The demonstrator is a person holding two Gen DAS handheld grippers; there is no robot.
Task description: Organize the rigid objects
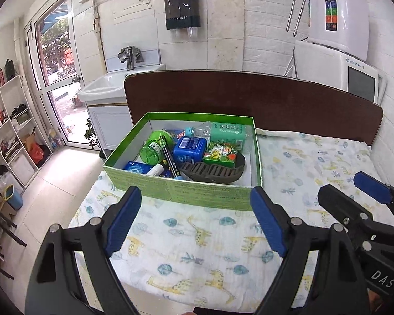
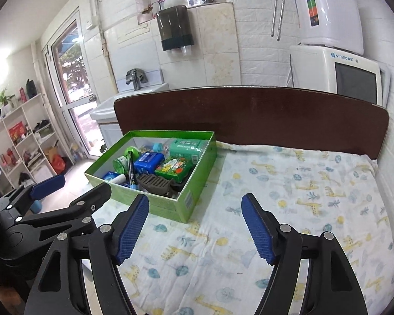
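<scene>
Just one green box, two bottles

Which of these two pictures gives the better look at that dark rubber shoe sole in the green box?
The left wrist view: the shoe sole lies near-centre, its ridged tread shown end to end. In the right wrist view the sole is smaller, off to the left, its near edge cut by the green box wall.

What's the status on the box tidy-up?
Left claw open, empty. Right claw open, empty. Green box full on the bed. Nothing blocking.
</scene>
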